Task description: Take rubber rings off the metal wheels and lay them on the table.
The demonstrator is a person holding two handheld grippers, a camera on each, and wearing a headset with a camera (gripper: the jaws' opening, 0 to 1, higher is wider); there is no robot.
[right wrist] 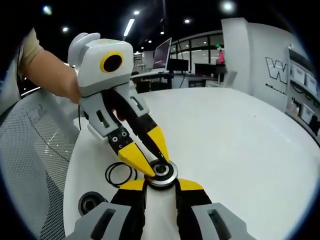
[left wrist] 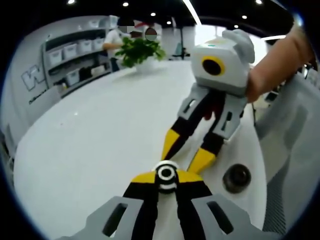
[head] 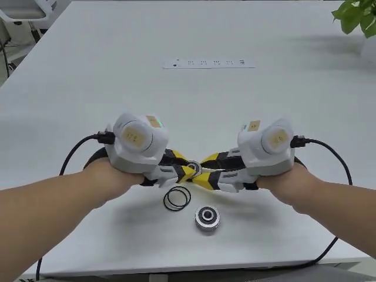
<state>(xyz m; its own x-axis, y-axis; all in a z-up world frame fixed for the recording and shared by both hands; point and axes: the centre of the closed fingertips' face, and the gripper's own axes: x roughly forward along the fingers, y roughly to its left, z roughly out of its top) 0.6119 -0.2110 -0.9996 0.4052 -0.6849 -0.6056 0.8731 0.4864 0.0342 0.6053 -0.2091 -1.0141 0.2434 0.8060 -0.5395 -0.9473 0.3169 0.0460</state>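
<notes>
The metal wheel sat where both grippers met, half covered by yellow jaw tips, and any ring on it was too small to make out. The left gripper was closed on its edge, while the right gripper had its jaws parted either side of it, perhaps pressing. On the table just under the tips lay two loose rubber rings beside a second wheel, and far beyond were a power strip and a plant, cut off.
</notes>
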